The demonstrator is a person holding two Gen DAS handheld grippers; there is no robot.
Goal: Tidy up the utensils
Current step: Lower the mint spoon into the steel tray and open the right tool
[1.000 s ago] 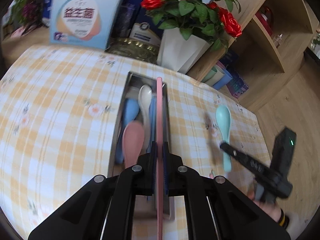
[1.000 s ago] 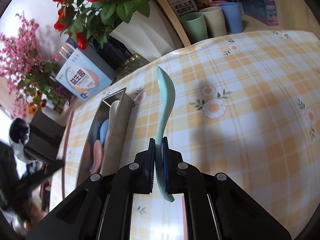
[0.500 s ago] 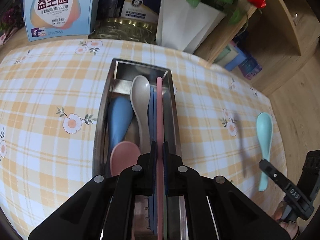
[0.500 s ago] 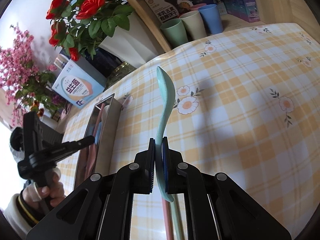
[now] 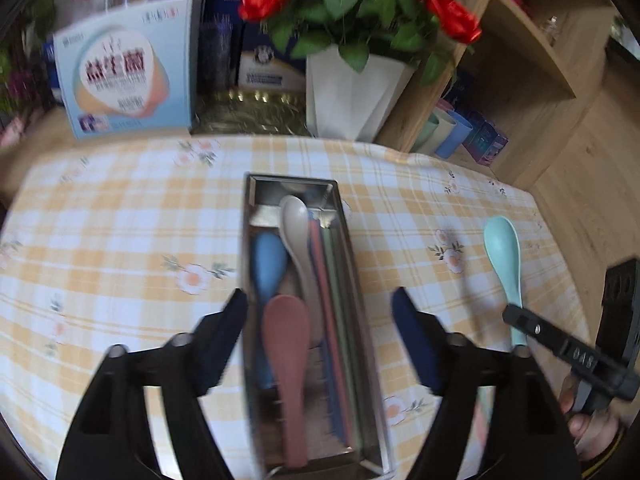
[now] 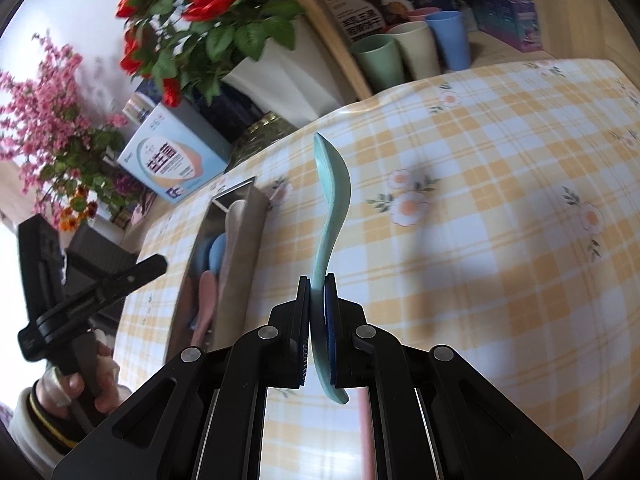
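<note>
Left gripper [image 5: 320, 308] spread wide, empty, over tray [image 5: 362, 304] at 6 o'clock. Right gripper [image 6: 318, 292] pinches teal spoon [image 6: 332, 200] handle, bowl toward 12, at tray's 3 o'clock.

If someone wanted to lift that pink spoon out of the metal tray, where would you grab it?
Probably by the bowl. The pink spoon lies on top of the other utensils in the metal tray, its bowl raised above the blue spoon. Come from straight above, gripper fingers across the bowl's width; the tray's walls block a sideways approach.
</note>
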